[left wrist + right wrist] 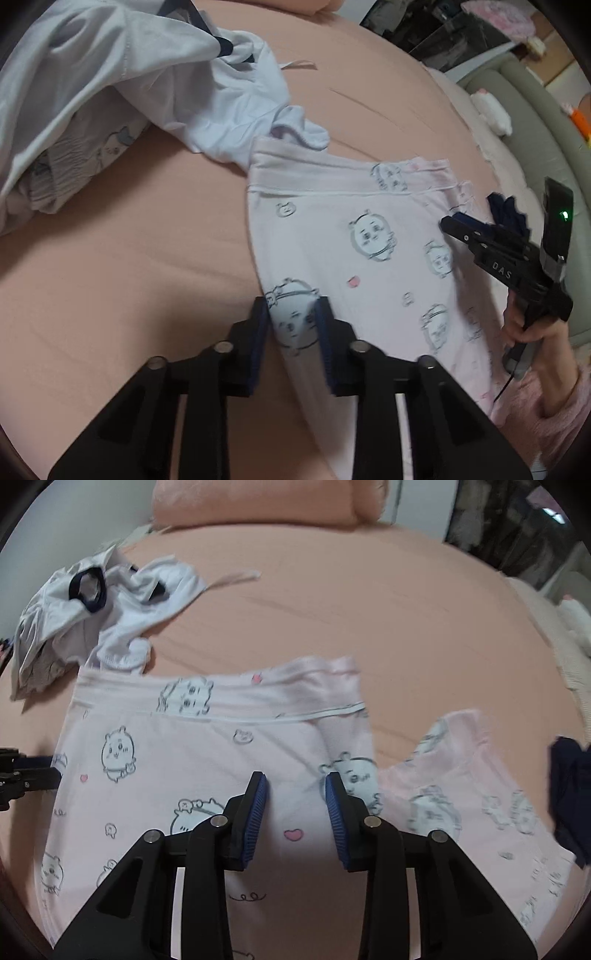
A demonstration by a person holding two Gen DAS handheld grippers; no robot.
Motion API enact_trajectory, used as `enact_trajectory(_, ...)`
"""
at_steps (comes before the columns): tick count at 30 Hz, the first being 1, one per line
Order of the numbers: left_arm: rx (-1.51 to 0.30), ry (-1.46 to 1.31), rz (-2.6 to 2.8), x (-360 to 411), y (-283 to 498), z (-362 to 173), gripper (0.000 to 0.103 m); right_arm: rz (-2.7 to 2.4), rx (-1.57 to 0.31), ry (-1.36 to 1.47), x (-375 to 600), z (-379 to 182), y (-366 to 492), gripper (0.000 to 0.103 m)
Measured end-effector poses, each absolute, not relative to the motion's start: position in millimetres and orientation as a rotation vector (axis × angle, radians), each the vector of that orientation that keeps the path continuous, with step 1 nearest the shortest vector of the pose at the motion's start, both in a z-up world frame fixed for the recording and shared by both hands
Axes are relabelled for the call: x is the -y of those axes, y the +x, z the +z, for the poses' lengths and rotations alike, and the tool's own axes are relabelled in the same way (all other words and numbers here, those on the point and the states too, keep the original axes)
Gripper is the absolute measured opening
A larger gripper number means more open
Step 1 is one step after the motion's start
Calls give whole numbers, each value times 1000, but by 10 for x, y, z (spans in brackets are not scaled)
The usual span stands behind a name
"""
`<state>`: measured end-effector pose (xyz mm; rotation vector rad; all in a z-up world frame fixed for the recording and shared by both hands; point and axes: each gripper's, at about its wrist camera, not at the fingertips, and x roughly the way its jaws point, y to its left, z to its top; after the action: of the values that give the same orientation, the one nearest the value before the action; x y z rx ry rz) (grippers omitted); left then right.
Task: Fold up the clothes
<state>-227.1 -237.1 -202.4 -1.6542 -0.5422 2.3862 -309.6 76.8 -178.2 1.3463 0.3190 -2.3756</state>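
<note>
Pale pink pajama bottoms (351, 258) (184, 746) printed with cartoon faces lie flat on the bed, waistband at the far side. My left gripper (291, 325) is open, its blue pads straddling the garment's left edge low over the cloth. It also shows at the left margin of the right wrist view, left gripper (51, 771). My right gripper (295, 797) is open above the garment's right part, with a pink heart print between its fingers. In the left wrist view the right gripper (452, 223) hovers at the garment's right edge, held by a hand (524, 328).
A crumpled white garment pile (129, 74) (110, 602) touches the waistband's far left corner. A second pink printed piece (461, 775) and a navy cloth (569, 794) lie to the right. The peach sheet (332, 609) stretches to a pillow (258, 502). A grey padded bed edge (535, 147) runs along the right.
</note>
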Motion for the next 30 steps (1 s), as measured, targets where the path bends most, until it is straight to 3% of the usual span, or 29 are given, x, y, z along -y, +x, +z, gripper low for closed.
enact_trajectory(2,527,-1661,2383,2346,-2287,-2047,8,-2394,-222,1346,-847,-1645,-3030,33)
enact_trajectory(7,467,-1654,2442,2423,-2156,-1945,2,-2289,-67,1462,-807,-1608,-2542,33)
enact_trajectory(12,546,-1689,2494,2699,-1980,-1935,2,-2299,-285,1490,-468,-1868,-2148,33)
enact_trajectory(14,627,-1692,2440,2753,-1889,-1983,3,-2305,-274,1495,-451,-1865,-2132,33)
enact_trajectory(20,579,-1684,2378,2623,-1738,-2005,10,-2270,-192,1443,-354,-1621,-1906,33)
enact_trajectory(22,596,-1675,2344,2644,-1735,-2004,18,-2273,-192,1456,-363,-1630,-1843,33)
enact_trajectory(24,652,-1643,2294,2659,-1712,-1991,42,-2275,-186,1476,-389,-1665,-1817,33)
enact_trajectory(30,673,-1635,2304,2588,-1649,-2006,44,-2280,-168,1536,-465,-1770,-1738,33)
